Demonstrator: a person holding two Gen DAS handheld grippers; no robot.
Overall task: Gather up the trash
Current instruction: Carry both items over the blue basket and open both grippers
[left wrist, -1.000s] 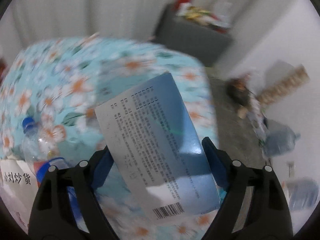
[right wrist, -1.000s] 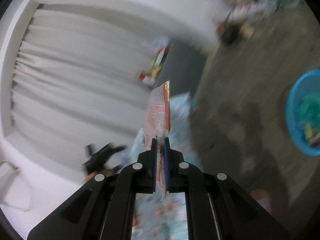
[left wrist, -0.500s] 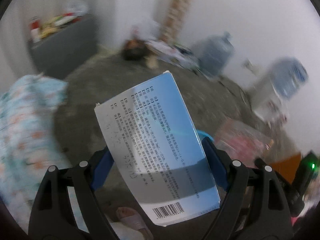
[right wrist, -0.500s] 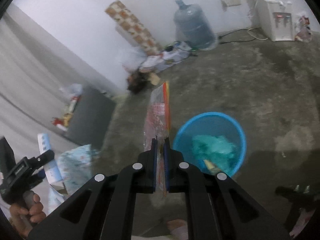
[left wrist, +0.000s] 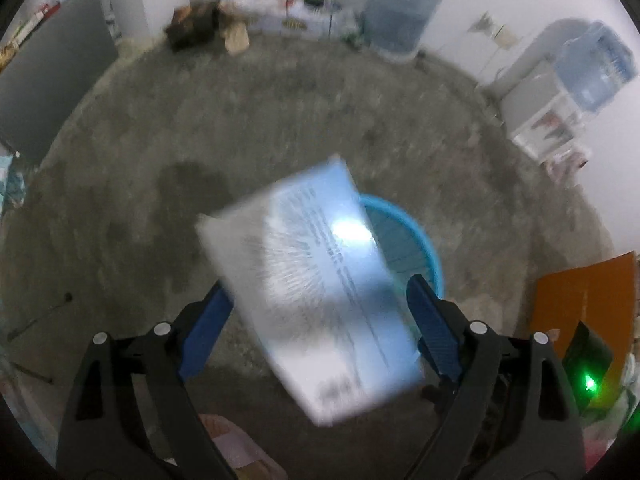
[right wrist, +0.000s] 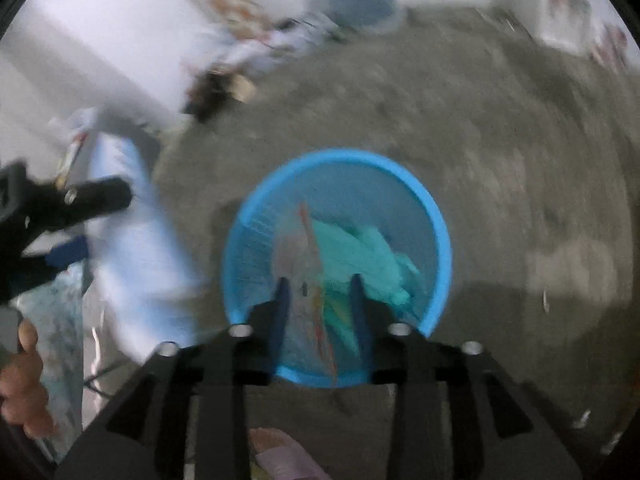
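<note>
Flat glossy box [left wrist: 312, 292] between spread left gripper [left wrist: 316, 304] fingers

Black jaws, blue pads [left wrist: 202, 330], silver screws [left wrist: 100, 337]

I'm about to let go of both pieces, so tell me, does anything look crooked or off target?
Yes. The box sits askew between the left gripper's jaws, and in the right wrist view it is beside the blue basket, not over it. The wrapper hangs loose between the right gripper's parted jaws, over the basket.
</note>
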